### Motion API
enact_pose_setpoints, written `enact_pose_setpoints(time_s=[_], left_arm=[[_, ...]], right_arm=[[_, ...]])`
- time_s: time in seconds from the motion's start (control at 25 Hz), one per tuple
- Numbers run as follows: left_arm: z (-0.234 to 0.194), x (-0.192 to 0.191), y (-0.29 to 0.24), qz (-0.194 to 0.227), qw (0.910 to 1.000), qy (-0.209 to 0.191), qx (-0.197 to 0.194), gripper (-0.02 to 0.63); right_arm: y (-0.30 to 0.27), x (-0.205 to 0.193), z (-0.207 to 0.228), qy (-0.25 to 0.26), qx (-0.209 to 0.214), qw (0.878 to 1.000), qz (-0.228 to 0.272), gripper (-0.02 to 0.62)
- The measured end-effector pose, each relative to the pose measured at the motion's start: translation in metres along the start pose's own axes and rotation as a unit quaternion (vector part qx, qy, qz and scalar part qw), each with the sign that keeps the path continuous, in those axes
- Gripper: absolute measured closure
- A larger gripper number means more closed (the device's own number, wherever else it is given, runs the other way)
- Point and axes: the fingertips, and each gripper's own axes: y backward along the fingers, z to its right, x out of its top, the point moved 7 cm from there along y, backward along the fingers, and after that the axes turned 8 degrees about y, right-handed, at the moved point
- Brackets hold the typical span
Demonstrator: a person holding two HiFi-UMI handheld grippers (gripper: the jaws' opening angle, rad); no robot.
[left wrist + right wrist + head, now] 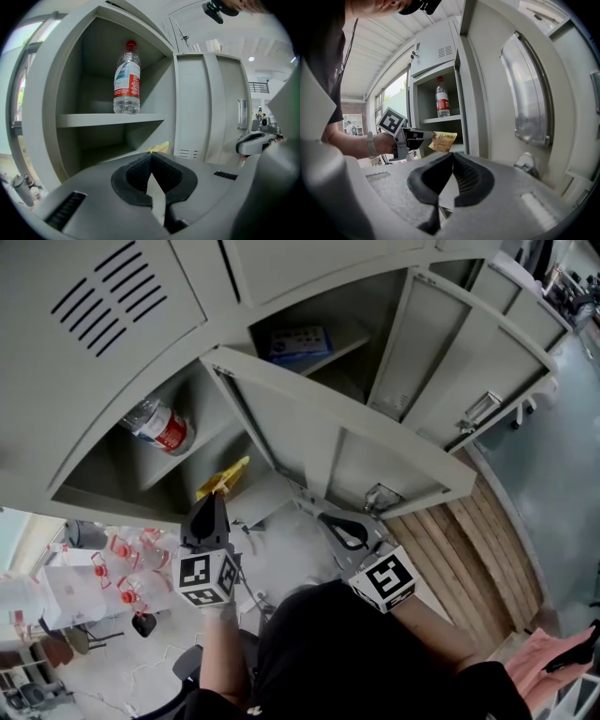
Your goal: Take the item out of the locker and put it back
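Yellow packet (444, 141), perhaps foil, tight in left hand-held gripper (431, 135).

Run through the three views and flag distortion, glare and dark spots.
Head view: the locker edges bow heavily and its compartments sit in shade. Left gripper view: black fisheye corners, washed-out window at left, water bottle sharp. Right gripper view: bright sheen on the door handle, the yellow packet small but clear.
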Motion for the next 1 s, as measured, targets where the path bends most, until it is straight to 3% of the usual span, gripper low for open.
enact_pose_setpoints(time_s=[0.52, 1.0], left_arm=[[-0.004, -0.021, -0.024, -0.026, 0.9996, 0.012, 0.001, 0.592], [-0.022, -0.053, -0.048, -0.059, 0.9961, 0.061, 0.022, 0.591]], right_arm=[[0.004, 0.001, 0.005, 0.001, 0.000, 1.000, -0.011, 0.597], [0.003, 0.001, 0.007, 0.003, -0.003, 1.000, -0.024, 0.597]])
